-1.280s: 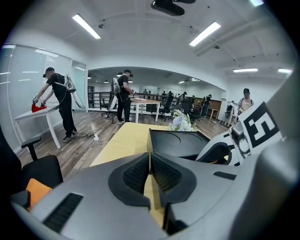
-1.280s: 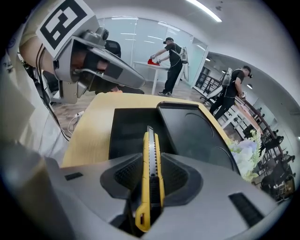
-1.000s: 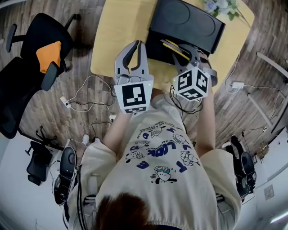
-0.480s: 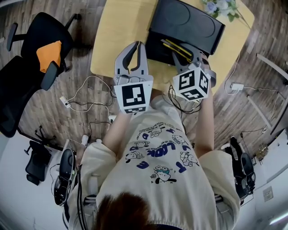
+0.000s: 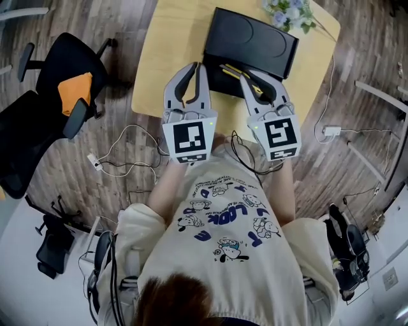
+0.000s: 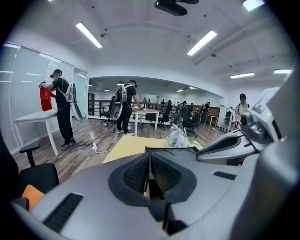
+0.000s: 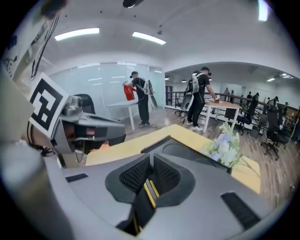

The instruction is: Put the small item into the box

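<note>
A black box stands with its lid open on the yellow table. A small black item with yellow stripes lies in the box's lower half. My right gripper hovers at the near end of that item, jaws together; the stripes show through the slit beneath the pads, and I cannot tell whether the jaws touch it. My left gripper is shut and empty over the table just left of the box. In the left gripper view the pads of the left gripper meet in front of the box.
A bunch of pale flowers sits at the table's far right corner. Black office chairs, one with an orange cushion, stand on the floor to the left. Loose cables lie beside the table's near edge. People stand at distant desks.
The right gripper has swung round so that its marker cube faces up, and it has drawn slightly back toward me. The left gripper has hardly moved. The head view shifted a little.
</note>
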A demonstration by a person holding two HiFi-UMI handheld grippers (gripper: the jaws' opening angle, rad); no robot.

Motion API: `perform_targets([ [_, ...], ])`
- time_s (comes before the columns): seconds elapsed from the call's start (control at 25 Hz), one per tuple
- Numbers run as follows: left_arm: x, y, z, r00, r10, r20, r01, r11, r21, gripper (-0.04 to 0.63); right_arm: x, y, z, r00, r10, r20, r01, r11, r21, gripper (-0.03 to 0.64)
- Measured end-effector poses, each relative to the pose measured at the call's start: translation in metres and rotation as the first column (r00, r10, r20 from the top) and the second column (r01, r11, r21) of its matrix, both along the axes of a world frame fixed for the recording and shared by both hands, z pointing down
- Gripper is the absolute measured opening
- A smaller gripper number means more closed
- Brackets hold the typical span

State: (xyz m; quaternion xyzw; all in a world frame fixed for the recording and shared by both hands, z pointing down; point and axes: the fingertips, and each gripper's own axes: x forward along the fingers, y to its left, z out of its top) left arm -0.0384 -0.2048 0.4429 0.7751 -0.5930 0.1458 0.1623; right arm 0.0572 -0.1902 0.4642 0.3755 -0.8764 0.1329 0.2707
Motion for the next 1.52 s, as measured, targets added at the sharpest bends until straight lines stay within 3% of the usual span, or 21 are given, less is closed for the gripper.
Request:
perform_targets([
  [0.24, 0.011, -0.007, -0.045, 1.000, 0.030, -0.003, -0.029, 0.993, 0.112, 0.025, 0.008, -0.007, -0.053, 0.982, 0.161, 0.100, -0.175, 0.971, 0.161, 0.044],
  [0.48, 0.021, -0.008, -0.088, 0.998, 0.062, -0.004, -0.060, 0.978, 0.202, 0.025, 0.015, -0.011, -0.098, 0.945, 0.275, 0.178, -0.315, 0.912, 0.264, 0.044],
  [0.68, 0.026, -0.011, -0.116, 0.997, 0.083, 0.000, -0.080, 0.956, 0.281, 0.025, 0.022, -0.014, -0.128, 0.917, 0.334, 0.217, -0.394, 0.845, 0.362, 0.044],
  [1.16, 0.027, -0.004, -0.158, 0.995, 0.099, 0.011, -0.095, 0.917, 0.388, 0.025, 0.032, -0.009, -0.173, 0.855, 0.403, 0.326, -0.514, 0.735, 0.442, 0.044],
  [1.52, 0.025, 0.000, -0.169, 0.995, 0.094, 0.020, -0.093, 0.904, 0.418, 0.025, 0.033, -0.005, -0.184, 0.840, 0.410, 0.356, -0.538, 0.710, 0.454, 0.043],
])
